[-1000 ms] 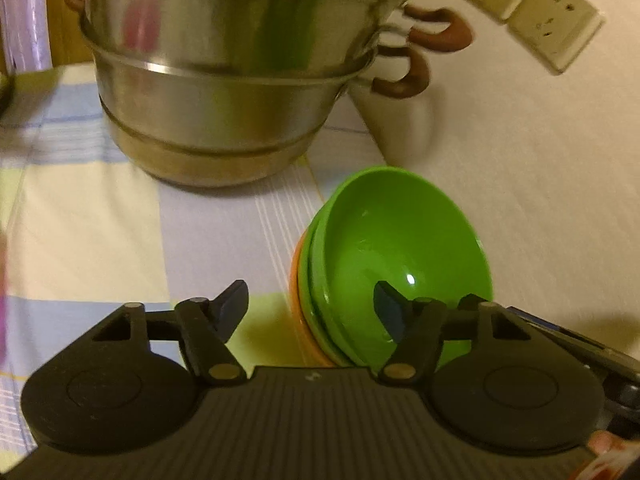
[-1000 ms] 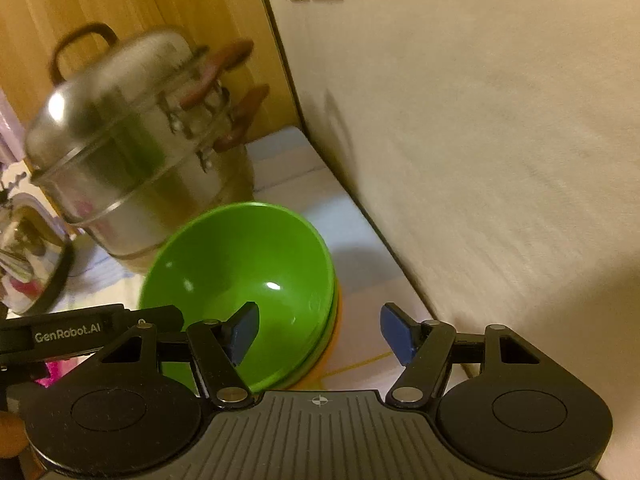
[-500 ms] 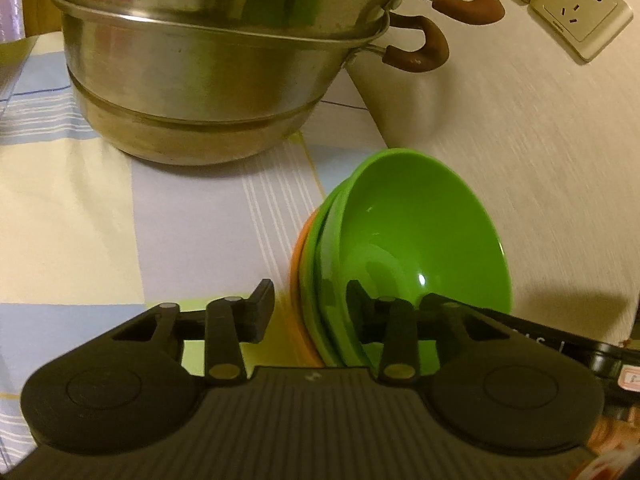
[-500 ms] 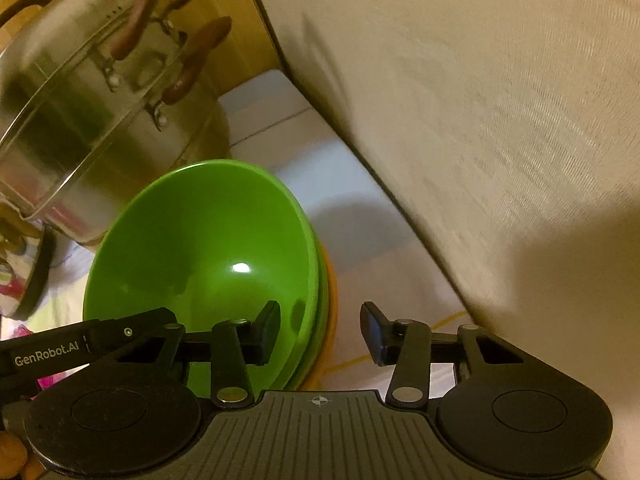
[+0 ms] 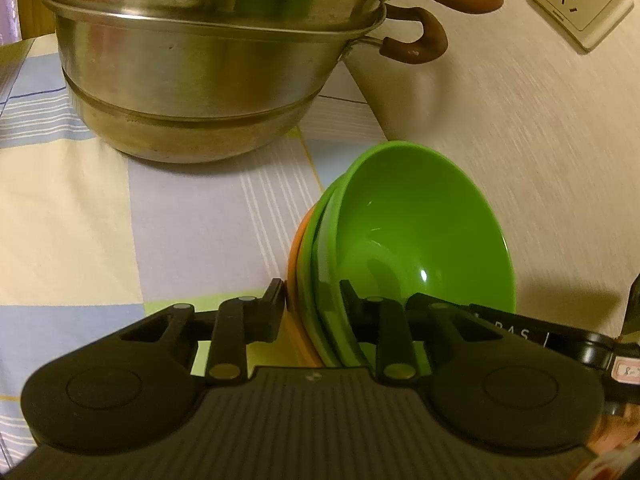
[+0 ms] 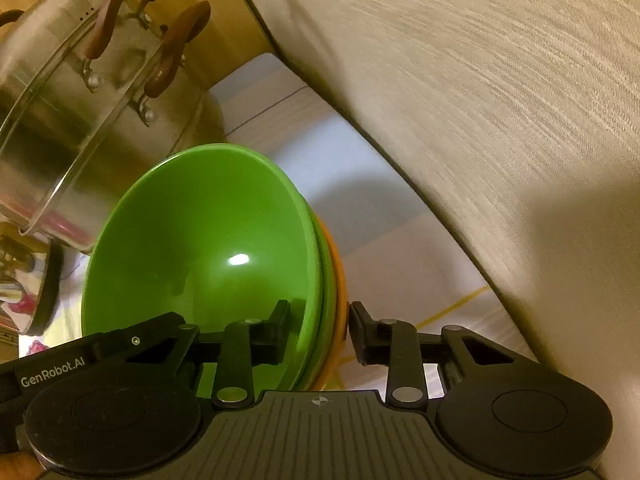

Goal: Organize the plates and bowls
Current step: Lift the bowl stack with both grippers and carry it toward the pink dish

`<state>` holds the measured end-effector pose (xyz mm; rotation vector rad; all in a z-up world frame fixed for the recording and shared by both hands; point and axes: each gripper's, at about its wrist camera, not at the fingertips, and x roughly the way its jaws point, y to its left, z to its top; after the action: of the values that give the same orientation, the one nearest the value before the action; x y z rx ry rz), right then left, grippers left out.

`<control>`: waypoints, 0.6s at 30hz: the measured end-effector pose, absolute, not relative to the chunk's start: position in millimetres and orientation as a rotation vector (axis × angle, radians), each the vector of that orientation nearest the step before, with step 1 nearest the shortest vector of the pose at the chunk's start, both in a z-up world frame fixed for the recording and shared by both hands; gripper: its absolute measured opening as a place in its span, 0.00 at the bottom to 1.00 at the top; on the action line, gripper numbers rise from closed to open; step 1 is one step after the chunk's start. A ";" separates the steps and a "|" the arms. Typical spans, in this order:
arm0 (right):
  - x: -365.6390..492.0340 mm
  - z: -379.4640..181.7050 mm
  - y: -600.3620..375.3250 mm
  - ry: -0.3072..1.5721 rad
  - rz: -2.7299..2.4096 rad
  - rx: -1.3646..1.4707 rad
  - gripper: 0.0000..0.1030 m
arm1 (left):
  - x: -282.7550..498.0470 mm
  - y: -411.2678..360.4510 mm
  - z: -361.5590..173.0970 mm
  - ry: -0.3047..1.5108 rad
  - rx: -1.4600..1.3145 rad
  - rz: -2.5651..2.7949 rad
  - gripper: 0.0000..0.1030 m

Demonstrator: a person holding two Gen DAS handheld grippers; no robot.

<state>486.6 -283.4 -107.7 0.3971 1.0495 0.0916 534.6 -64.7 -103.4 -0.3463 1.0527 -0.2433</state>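
1. Lighting: dim, warm yellow cast in both views; source out of frame.
2. Glare: 1 small white highlight inside the green bowl [image 6: 200, 248], a fainter one in the left wrist view [image 5: 424, 240]; smeared reflections on the steel pot [image 5: 192, 72].
3. Shadows: soft dark patch on the wall [image 6: 500, 120] at lower right; the pot's shadow on the checked cloth [image 5: 180, 220].
4. Blur: wall texture streaked; socket [image 5: 580, 4] fairly sharp.
5. Distortion: strong fisheye bowing, black vignette corners.
6. Foreground gripper bodies: underexposed, near-black.
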 end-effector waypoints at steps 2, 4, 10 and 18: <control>486.4 -106.6 -282.5 1.051 0.084 0.398 0.29 | 533.8 -65.7 -102.7 1.053 -0.332 -0.239 0.23; 485.5 -105.5 -283.9 1.053 0.083 0.408 0.26 | 531.4 -66.1 -102.3 1.053 -0.327 -0.232 0.23; 475.9 -102.2 -280.9 1.066 0.102 0.409 0.23 | 517.1 -61.2 -98.4 1.059 -0.328 -0.210 0.23; 444.9 -91.9 -264.3 1.068 0.140 0.386 0.23 | 478.1 -42.7 -84.6 1.042 -0.350 -0.179 0.22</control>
<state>444.9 -264.3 -91.9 0.3858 1.0685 0.1405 478.1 -42.7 -84.6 -0.3500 1.0416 -0.1786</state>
